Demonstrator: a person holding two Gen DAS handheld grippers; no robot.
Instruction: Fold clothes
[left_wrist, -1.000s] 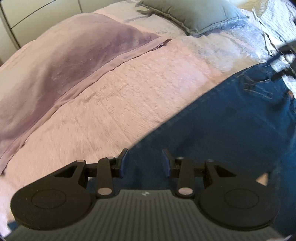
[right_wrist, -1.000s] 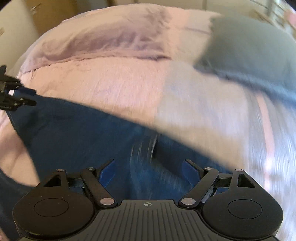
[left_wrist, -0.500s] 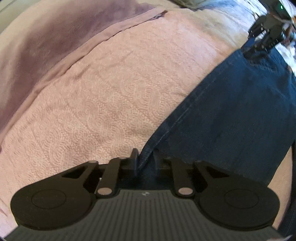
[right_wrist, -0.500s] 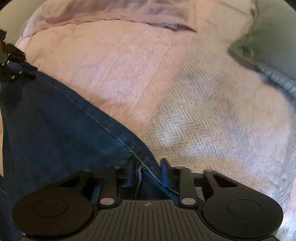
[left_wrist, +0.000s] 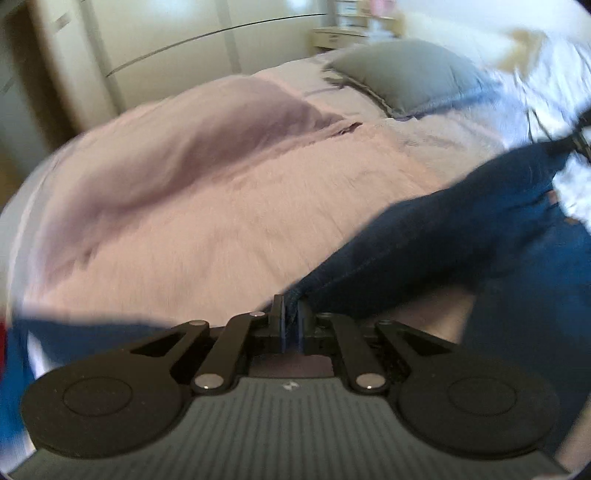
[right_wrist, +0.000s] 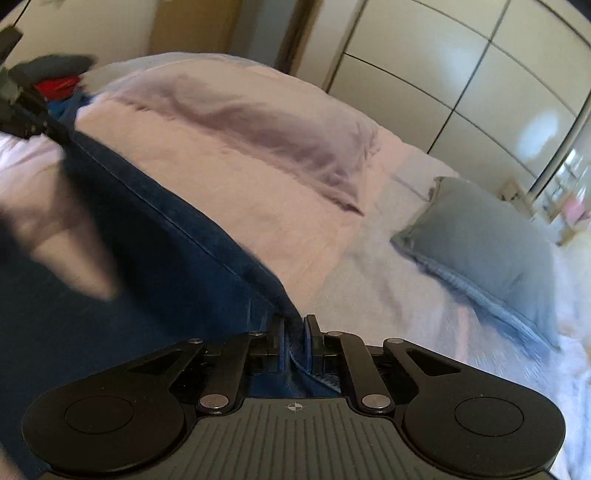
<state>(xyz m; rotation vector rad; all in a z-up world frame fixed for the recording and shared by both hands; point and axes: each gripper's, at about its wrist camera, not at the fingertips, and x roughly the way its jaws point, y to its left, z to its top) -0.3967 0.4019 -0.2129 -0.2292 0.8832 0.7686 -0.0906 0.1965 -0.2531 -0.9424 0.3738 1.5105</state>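
Left wrist view: a purple blanket (left_wrist: 192, 155) lies across the left and centre of the frame over a pink bedspread (left_wrist: 229, 236) on the bed. The left tongs (left_wrist: 291, 325) sit at lower centre, clenched on an edge of the jeans (left_wrist: 461, 229). From that grip the dark blue denim runs as a taut band toward the upper right of the frame, lifted clear of the bedspread, with more denim hanging at the lower right. A grey pillow (left_wrist: 410, 74) lies at upper centre-right. White cupboard doors (left_wrist: 177, 40) fill the upper left. At the far right edge a dark blurred shape meets the top of the denim band; it cannot be identified with certainty.

Right wrist view: the left tongs (right_wrist: 40, 125) appear at the upper left edge, gripping the far end of the jeans (right_wrist: 155, 229). The denim edge runs diagonally from there down to lower centre, where the right tongs (right_wrist: 293, 332) are clenched on it. The purple blanket (right_wrist: 266, 125) lies at upper centre, and the grey pillow (right_wrist: 480, 236) at right. Red and blue items (right_wrist: 61, 88) at upper left are blurred.
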